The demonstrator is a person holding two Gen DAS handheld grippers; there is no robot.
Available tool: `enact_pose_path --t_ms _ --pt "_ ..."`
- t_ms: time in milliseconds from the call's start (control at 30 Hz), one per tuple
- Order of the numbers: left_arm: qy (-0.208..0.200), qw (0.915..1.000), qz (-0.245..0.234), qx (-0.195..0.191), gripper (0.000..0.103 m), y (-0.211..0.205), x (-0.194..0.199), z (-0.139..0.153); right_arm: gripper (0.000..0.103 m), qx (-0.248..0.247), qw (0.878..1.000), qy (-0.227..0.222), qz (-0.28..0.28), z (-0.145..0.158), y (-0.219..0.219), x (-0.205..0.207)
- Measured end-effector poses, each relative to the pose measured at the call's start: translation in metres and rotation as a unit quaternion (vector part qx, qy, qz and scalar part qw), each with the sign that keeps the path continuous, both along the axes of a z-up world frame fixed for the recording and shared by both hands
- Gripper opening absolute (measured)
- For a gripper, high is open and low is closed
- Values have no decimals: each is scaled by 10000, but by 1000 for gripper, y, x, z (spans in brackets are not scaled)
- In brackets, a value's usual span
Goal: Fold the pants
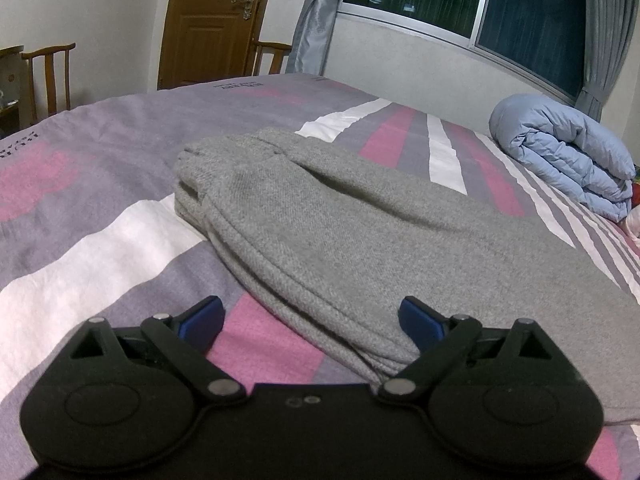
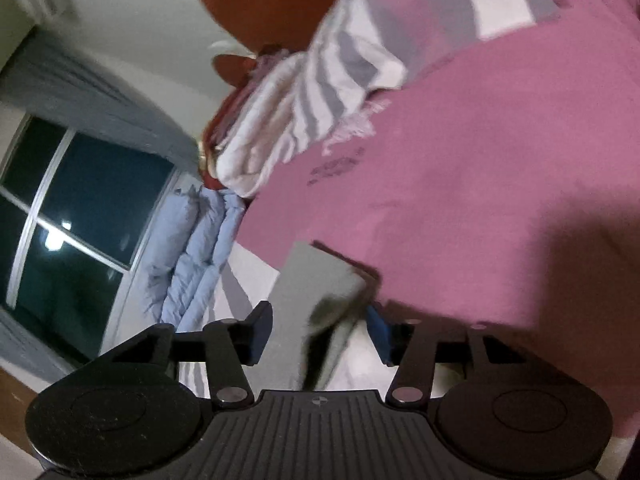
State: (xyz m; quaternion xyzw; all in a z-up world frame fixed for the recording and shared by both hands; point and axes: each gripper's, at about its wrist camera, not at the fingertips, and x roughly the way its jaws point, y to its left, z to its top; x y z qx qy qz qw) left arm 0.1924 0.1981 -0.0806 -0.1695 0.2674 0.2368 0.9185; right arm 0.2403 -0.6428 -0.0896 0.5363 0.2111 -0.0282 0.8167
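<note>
One gray pants (image 1: 360, 240), one blue quilt (image 1: 568, 160), two chairs (image 1: 50, 76), one door (image 1: 212, 20).

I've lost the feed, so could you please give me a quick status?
Left hand-held gripper open, empty. Right hand-held gripper open around grey fabric. Grey pants folded on bed. Blue duvet well aside.

A striped bedspread (image 1: 120, 128) fronts a wooden door (image 1: 212, 20), chairs (image 1: 50, 76) and dark, grey-curtained window (image 1: 480, 4)

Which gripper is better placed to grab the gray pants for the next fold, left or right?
Probably left. The left gripper is open, level, with the folded gray pants edge between its fingers on the bed sheet. The right gripper view is tilted and blurred, mostly facing pink sheet.
</note>
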Motion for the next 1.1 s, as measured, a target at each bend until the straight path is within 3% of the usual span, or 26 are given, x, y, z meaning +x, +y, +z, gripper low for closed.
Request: enact_pose_path --t_ms 100,233,267,300,333,433,500,533,633,667,733,767,833,1100 --pt "-2 10000 0 -3 89 0 0 0 53 242 9997 61 74 -4 -1 13" --pt "2 10000 4 -4 89 0 1 0 52 -15 9993 270 264 -1 2 36" --pt "0 10000 4 -6 89 0 0 0 51 -161 9988 336 326 1 3 43" --pt "0 10000 4 -8 89 0 1 0 42 -380 9977 399 390 3 6 48" --pt "0 10000 4 -8 89 0 1 0 14 -696 9952 467 504 8 8 54" --pt "-7 10000 0 -11 89 0 1 0 13 -1779 9802 183 856 35 18 56" --pt "-13 10000 -5 -19 89 0 0 0 13 -2047 9749 -63 874 47 21 51" --pt "-11 10000 -11 -21 90 0 0 -1 13 -2098 9739 28 867 46 21 51" --pt "-6 10000 -17 -18 90 0 0 -1 14 -1823 9772 693 834 10 15 63" --pt "-12 10000 -17 -24 90 0 0 -1 15 -1408 9834 790 829 -5 10 66" --pt "-19 10000 -18 -31 90 0 0 -1 20 -946 9913 654 635 -5 1 56" --pt "-21 10000 -18 -40 90 0 0 -1 28 -995 9916 639 522 0 1 48" --pt "-14 10000 -14 -41 90 0 0 -1 32 -1122 9918 553 278 10 2 30" --pt "-29 10000 -17 -53 90 0 0 -1 32 -690 9954 352 559 14 6 28"
